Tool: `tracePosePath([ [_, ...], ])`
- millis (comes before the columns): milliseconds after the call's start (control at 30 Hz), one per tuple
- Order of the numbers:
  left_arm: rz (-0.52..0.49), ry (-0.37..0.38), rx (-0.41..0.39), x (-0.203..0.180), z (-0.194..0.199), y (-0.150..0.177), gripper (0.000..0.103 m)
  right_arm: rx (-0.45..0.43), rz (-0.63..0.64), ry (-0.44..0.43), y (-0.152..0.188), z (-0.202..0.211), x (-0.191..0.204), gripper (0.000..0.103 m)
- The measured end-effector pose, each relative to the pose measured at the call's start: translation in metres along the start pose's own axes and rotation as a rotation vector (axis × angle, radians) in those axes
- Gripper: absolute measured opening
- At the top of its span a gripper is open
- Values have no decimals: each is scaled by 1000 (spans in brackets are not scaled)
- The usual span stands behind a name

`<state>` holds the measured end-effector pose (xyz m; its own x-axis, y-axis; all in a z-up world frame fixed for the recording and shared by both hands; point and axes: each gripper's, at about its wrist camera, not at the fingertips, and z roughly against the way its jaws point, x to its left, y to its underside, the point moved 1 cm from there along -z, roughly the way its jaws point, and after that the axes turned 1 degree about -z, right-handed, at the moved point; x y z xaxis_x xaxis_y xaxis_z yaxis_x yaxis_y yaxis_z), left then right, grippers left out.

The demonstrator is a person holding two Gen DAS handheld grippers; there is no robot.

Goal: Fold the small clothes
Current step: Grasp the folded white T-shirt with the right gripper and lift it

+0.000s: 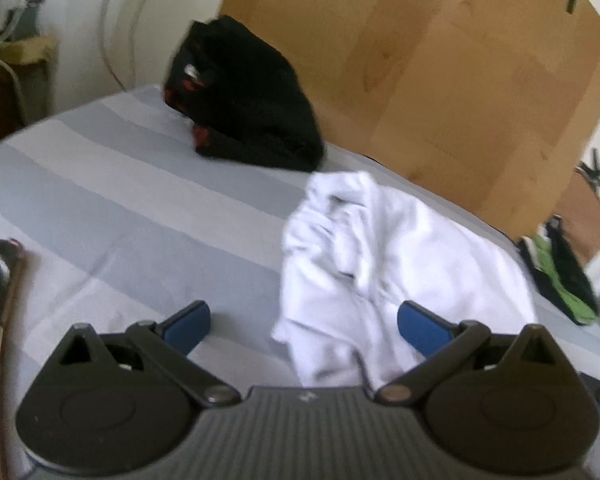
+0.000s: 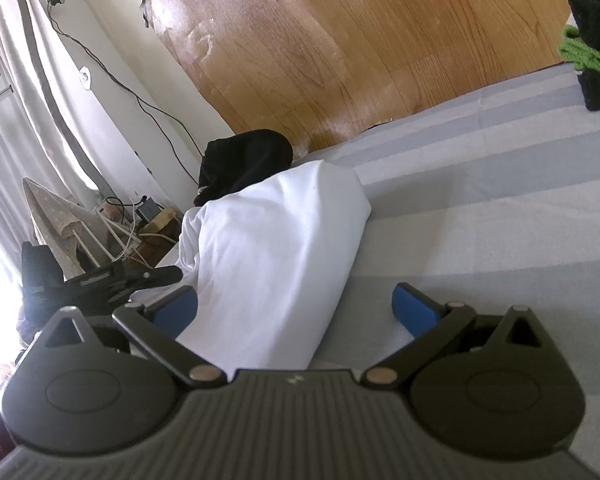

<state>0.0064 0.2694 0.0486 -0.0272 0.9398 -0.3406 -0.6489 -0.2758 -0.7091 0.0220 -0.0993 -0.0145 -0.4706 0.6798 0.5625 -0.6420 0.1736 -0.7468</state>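
Both grippers, left gripper (image 1: 304, 322) and right gripper (image 2: 294, 310), empty, jaws wide. White garment (image 1: 384, 256) crumpled on striped bed (image 1: 120, 208), at 12 o'clock. I should pinch opposite edges and spread flat first.

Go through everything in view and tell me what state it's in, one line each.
Left tongs: open, empty, at the white garment's near edge.
Right tongs: open, empty, white garment between the fingers.
White garment: crumpled, unfolded, on the bed.
Black garment: heaped, at the bed's far edge.
Green-and-black clothes: piled, at the bed's edge.
Sheet: spread flat.
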Motion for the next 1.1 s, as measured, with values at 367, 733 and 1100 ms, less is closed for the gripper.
tracePosePath([
  [367,-137,100,119,-28,-24,-10,103,34,2,50,-7,-23,11,103],
  [733,-96,122,87,-29,-23,-5,102,60,-17,17,-30,-53,14,24],
  [1100,-139,306,146,-94,-58,-4,102,-81,45,123,-34,16,-12,26],
])
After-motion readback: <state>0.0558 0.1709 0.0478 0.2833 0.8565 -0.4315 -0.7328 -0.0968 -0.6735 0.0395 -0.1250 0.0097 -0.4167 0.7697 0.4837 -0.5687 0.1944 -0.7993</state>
